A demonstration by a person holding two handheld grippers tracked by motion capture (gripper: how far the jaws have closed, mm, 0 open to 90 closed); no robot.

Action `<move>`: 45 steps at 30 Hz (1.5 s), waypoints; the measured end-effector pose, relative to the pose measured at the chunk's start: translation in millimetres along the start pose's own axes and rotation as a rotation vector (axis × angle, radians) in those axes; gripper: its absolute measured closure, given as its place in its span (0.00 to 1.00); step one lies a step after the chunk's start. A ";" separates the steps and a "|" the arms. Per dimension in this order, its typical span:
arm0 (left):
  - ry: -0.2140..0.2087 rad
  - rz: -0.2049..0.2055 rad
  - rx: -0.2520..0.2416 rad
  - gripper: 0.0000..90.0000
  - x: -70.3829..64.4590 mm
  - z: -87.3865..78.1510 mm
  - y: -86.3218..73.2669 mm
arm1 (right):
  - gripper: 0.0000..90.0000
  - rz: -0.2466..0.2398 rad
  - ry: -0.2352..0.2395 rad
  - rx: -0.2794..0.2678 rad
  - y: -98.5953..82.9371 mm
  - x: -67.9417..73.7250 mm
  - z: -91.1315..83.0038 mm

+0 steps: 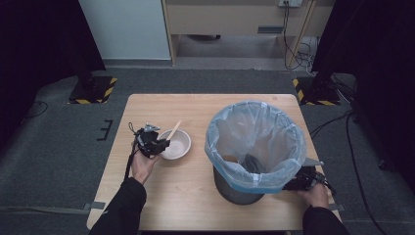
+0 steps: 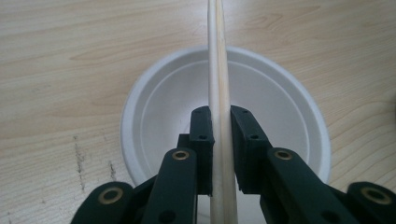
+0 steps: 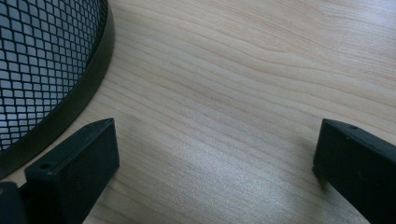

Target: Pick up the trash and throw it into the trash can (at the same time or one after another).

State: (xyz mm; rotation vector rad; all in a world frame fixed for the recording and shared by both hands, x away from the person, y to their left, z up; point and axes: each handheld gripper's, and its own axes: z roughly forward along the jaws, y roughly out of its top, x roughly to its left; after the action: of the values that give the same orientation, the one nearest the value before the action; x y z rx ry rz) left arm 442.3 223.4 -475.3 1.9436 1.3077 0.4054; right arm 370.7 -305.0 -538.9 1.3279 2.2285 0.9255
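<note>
A pale wooden table (image 1: 195, 196) carries everything here. Biggest on it is a black mesh wastebasket (image 1: 235, 192) lined with a light blue plastic bag (image 1: 254, 132), standing near the table's right edge and toward the front; some scraps lie down inside it, too dim to name. To its left, around the middle of the table's left half, sits a white paper bowl (image 1: 177, 145). Over the bowl's near rim the left gripper (image 1: 157, 145) is held in the person's left hand (image 1: 143, 165), and its jaws are pressed onto a pair of wooden chopsticks (image 2: 218, 93), pinching them partway along so the sticks run out across the bowl and past its far rim. The right gripper (image 1: 299, 181) rests low at the front right corner of the table, just beside the wastebasket's base, with its jaws spread wide over bare wood and nothing between them.
</note>
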 end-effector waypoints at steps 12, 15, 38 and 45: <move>-0.023 -0.008 -0.095 0.88 -0.4 -25.1 11.5 | 0.00 0.000 0.000 0.000 0.0 0.0 0.0; -0.036 -0.011 -0.137 0.88 -1.4 -34.9 15.5 | 0.00 0.000 0.000 0.000 0.0 0.0 0.0; -0.123 0.015 -0.350 0.88 -21.1 -95.1 43.8 | 0.00 -0.002 0.000 0.000 0.0 -0.1 0.0; -0.149 0.029 -0.410 0.88 -28.6 -113.0 50.5 | 0.00 -0.002 0.000 -0.001 0.0 -0.1 0.0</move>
State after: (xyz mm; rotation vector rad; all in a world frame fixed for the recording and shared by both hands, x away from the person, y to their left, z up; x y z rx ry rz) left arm 393.0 233.3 -358.6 1.6163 1.0105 0.4909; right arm 370.8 -305.1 -538.9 1.3253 2.2287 0.9255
